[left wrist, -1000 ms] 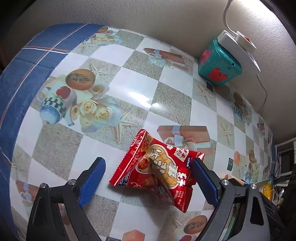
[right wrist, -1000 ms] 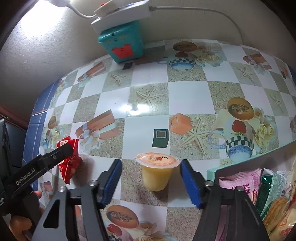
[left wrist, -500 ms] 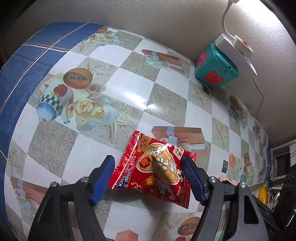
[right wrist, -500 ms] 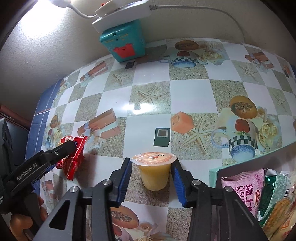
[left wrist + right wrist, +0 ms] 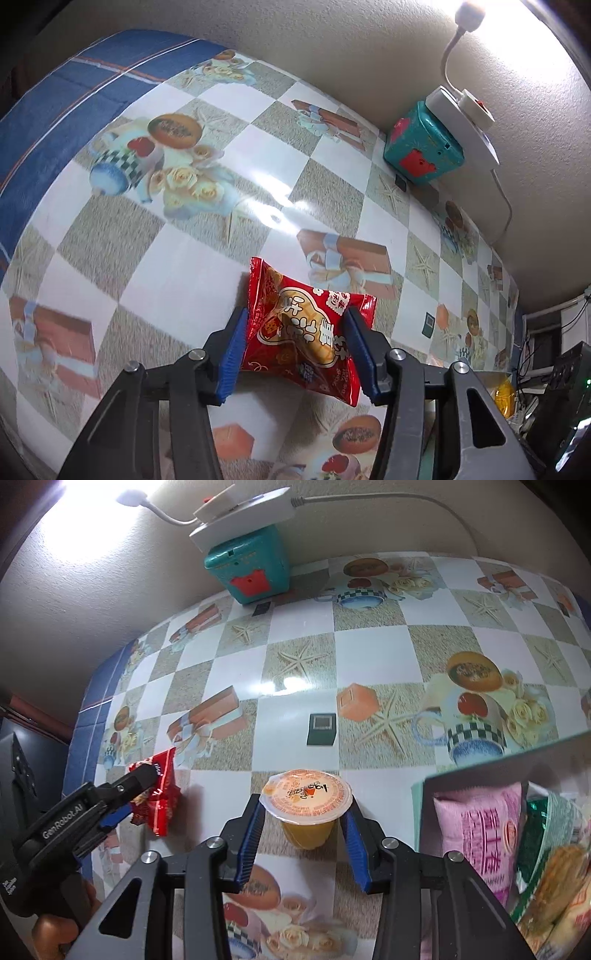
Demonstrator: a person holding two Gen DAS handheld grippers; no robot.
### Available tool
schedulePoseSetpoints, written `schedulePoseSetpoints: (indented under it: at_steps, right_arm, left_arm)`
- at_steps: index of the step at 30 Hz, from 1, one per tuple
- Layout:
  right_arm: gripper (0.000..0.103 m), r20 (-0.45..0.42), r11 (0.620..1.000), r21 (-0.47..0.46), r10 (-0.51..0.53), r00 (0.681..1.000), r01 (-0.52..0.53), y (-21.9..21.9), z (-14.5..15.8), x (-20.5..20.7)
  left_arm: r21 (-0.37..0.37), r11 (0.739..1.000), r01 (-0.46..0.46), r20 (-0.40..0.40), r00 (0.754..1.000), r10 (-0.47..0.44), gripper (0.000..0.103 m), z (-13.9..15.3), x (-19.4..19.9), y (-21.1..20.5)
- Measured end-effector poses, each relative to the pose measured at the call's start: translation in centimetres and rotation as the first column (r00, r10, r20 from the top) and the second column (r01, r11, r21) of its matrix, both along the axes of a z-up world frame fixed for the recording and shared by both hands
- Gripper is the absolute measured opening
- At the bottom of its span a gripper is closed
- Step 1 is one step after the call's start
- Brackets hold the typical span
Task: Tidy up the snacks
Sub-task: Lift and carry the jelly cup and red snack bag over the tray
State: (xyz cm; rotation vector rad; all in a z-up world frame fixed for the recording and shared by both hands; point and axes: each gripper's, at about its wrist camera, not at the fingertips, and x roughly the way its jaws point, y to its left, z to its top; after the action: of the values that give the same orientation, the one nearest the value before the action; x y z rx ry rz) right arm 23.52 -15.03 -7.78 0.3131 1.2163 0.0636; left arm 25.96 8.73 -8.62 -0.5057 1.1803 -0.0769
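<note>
Left gripper (image 5: 297, 343): its jaws have just been closing, and I now have both blue pads pressed on the sides of the red snack packet (image 5: 308, 336), just above the checkered tablecloth (image 5: 184, 266). Right gripper (image 5: 304, 832): I have its jaws clamped on the orange jelly cup (image 5: 306, 808), which stands upright on the cloth. Box of snacks (image 5: 428, 812): just right of the cup, holding a pink packet (image 5: 476, 834). Teal box (image 5: 255, 566): against the wall.
</note>
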Motion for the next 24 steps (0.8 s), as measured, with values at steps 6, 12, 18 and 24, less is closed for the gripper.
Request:
schedulePoseSetpoints:
  at_steps: [6, 12, 18, 24]
  right_arm:
    - [0.045, 0.014, 1.000, -0.003, 0.013, 1.000, -0.013, 0.2, 1.0, -2.3]
    - [0.045, 0.055, 0.999, -0.040, 0.039, 0.998, -0.037, 0.8, 3.1, -5.2]
    - [0.045, 0.092, 0.994, -0.097, 0.053, 0.994, -0.044, 0.8, 5.4, -8.4]
    - [0.045, 0.121, 0.991, -0.128, 0.039, 0.992, -0.023, -0.5, 7.3, -11.3]
  left_arm:
    - [-0.038, 0.999, -0.039, -0.010, 0.999, 0.039, 0.053, 0.3, -2.2, 0.0]
    - [-0.060, 0.996, -0.064, 0.007, 0.998, 0.064, 0.053, 1.9, -5.0, -0.5]
    - [-0.061, 0.996, -0.067, 0.063, 0.996, 0.071, 0.053, 4.9, -7.8, -1.6]
    - [-0.054, 0.997, -0.052, 0.122, 0.991, 0.058, 0.053, 7.4, -10.8, -3.2]
